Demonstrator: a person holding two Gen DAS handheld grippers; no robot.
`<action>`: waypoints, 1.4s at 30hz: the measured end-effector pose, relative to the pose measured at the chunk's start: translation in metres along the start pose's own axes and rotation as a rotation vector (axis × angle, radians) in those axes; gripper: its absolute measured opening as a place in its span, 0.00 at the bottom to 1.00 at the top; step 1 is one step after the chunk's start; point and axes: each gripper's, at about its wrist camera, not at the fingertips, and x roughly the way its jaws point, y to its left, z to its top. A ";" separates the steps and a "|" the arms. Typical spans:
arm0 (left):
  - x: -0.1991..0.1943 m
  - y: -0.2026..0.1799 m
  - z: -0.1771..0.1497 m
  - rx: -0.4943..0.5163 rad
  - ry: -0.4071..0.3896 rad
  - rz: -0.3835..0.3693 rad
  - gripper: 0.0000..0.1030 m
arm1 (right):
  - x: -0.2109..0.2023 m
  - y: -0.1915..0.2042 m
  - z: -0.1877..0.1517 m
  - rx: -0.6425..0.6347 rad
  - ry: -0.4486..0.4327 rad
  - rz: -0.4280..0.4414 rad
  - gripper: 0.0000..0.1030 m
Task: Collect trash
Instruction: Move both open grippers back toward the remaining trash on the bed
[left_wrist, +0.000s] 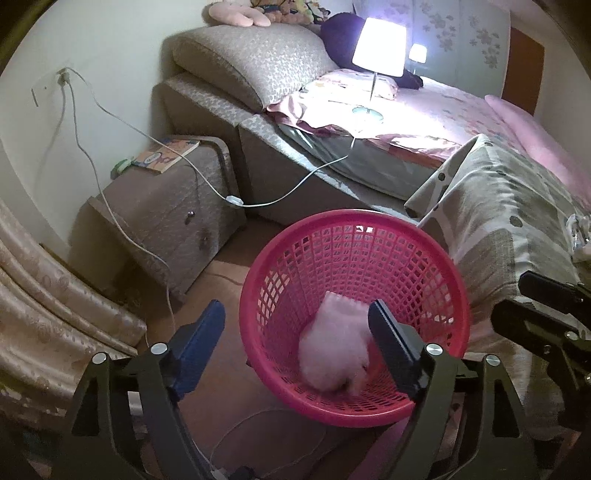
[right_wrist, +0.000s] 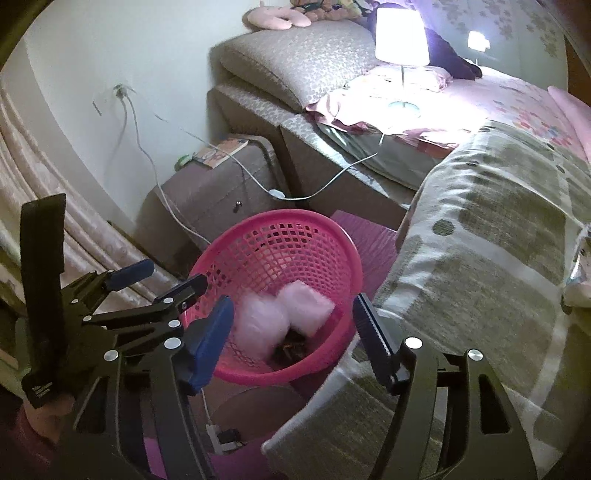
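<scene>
Now both tools, left tool (left_wrist: 295, 347) and right tool (right_wrist: 293, 325), released above the pink basket (left_wrist: 258, 295) (white wads (right_wrist: 284, 314) inside)

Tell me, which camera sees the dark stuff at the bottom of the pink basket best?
The right wrist view: the dark stuff lies uncovered at the bottom of the pink basket, below two white wads. The left wrist view shows only a small dark edge under a white wad.
</scene>
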 end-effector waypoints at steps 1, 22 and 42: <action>-0.001 0.000 0.000 -0.002 -0.004 0.000 0.77 | -0.002 -0.002 0.000 0.004 -0.004 0.000 0.63; -0.024 -0.036 -0.007 0.101 -0.087 -0.083 0.78 | -0.094 -0.052 -0.040 0.081 -0.194 -0.177 0.69; -0.044 -0.100 -0.023 0.253 -0.102 -0.224 0.78 | -0.168 -0.139 -0.116 0.275 -0.278 -0.408 0.71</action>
